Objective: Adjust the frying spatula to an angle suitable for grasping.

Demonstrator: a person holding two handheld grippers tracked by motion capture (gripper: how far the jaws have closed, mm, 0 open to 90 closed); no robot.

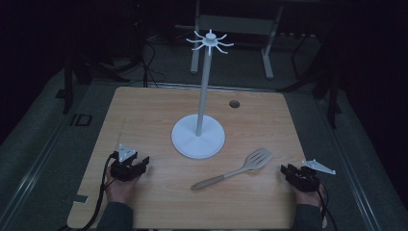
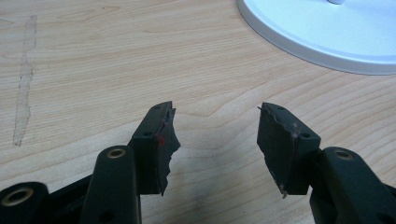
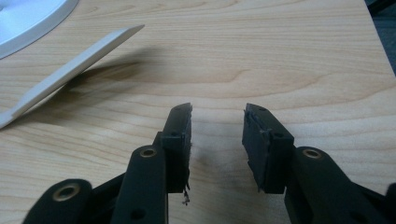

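Observation:
A white utensil stand [image 1: 198, 134] rises from a round base near the table's middle, with curved hooks [image 1: 210, 41] at its top. A slotted spatula [image 1: 235, 169] with a pale handle lies flat to the right of the base. My left gripper [image 1: 143, 162] rests on the table at the front left, open, with bare wood between its jaws [image 2: 215, 135]; the stand's base [image 2: 327, 37] lies ahead of it. At the front right my right gripper [image 1: 285, 169] is open with nothing between the jaws [image 3: 217, 126]; the spatula [image 3: 70, 70] lies to its left.
The wooden table [image 1: 144, 110] has a small round hole [image 1: 234, 103] at the back right. A pale scuff [image 2: 23, 93] marks the wood left of my left gripper. Dark floor, cables and a metal frame [image 1: 235, 29] lie beyond the table.

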